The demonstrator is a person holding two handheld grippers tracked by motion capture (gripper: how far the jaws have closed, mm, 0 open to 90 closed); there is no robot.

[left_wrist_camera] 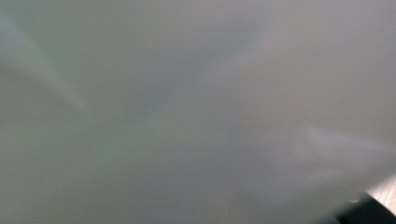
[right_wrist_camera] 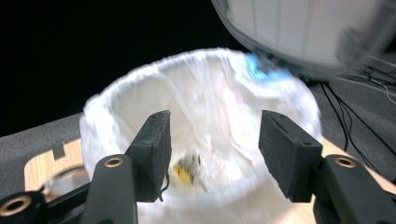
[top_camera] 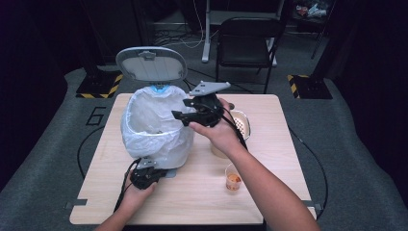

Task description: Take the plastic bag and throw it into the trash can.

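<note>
Here the right claw hangs over the mouth of the bin, its jaws parted with nothing between them. In the right gripper view the two black pads stand well apart, and a small yellowish scrap (blurred, so what it is cannot be told) lies down inside the white bag that lines the bin. The bin's grey lid stands open, tilted back behind the rim, with a blue bit of the bin showing at the hinge.

The left claw sits low on the surface, pressed against the foot of the bin on the near side. Its jaws are clenched; what they hold, if anything, cannot be told. The left gripper view gives a pale grey blur of the bag pressed close.

To the right of the bin stands a tan bowl, partly behind the right hand. Nearer the person, a small clear cup with something orange in it stands apart from both.
</note>
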